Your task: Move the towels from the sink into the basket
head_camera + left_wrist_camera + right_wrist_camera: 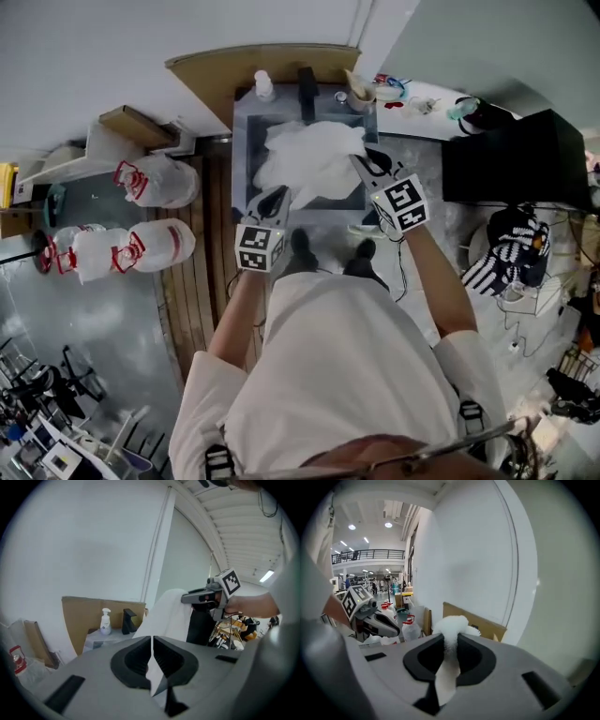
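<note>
Towel (pixel 314 159) spread white above the sink (pixel 246 141), top centre of the head view, thin edge pinched in the left gripper (pixel 278 197), bunched fold clamped in the right gripper (pixel 366 164). Probably mid-lift. Next: across to the basket, not made out here, both grips tight.

- Towel (pixel 314 159): white cloth, soft, with a fluffy nap where it bunches in the right gripper view.
- Left gripper (pixel 152 660) and right gripper (pixel 450 656): smooth, matt grey plastic shells.
- Pads (pixel 133 663): black, matt, faintly ribbed.
- Sink (pixel 246 141): grey, smooth, with a dull sheen.
- Faucet (pixel 307 80): black, matt.
- Bottle (pixel 264 86): white plastic.
- Board (pixel 253 61): brown cardboard, matt.
- Slats (pixel 202 244): brown wood with visible grain.
- Floor (pixel 122 319): grey, smooth, slightly glossy.
- Jugs (pixel 155 246): translucent white plastic with red caps.
- Shirt (pixel 337 375): plain white cloth, matt.
</note>
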The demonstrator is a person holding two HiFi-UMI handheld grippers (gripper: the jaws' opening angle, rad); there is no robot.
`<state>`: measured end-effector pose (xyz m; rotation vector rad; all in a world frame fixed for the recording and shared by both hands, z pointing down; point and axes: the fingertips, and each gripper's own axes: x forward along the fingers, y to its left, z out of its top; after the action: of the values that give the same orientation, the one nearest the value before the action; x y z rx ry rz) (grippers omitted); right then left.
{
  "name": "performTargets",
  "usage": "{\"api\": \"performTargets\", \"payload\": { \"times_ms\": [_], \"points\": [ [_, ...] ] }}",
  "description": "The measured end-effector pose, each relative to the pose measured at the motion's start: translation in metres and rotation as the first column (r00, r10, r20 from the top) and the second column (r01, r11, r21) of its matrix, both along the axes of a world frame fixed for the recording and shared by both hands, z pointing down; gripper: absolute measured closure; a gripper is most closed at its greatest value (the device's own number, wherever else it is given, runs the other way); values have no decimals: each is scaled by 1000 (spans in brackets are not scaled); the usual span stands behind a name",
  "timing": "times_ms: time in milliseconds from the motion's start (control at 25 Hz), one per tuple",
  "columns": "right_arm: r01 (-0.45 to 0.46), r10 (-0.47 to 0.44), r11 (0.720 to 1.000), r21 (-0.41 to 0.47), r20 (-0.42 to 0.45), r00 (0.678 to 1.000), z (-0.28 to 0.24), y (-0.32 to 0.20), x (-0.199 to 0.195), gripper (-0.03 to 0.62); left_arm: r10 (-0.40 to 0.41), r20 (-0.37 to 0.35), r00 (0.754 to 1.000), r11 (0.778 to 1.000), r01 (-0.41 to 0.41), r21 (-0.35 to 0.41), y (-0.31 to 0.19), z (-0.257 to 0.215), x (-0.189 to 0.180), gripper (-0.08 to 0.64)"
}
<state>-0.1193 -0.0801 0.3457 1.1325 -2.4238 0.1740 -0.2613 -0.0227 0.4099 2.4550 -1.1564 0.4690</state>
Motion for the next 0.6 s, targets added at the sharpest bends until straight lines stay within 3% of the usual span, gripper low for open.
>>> {"api": "performTargets", "payload": {
  "times_ms": [280, 600],
  "points": [
    [-109, 109, 984, 144, 6, 994, -82, 7, 65, 540, 69, -30, 997, 996, -67, 56, -10, -37, 40, 543],
    [-281, 283, 936, 213, 26, 959, -137, 43, 169, 540, 214, -63, 975, 970, -205, 129, -17, -77, 129, 543]
  ]
}}
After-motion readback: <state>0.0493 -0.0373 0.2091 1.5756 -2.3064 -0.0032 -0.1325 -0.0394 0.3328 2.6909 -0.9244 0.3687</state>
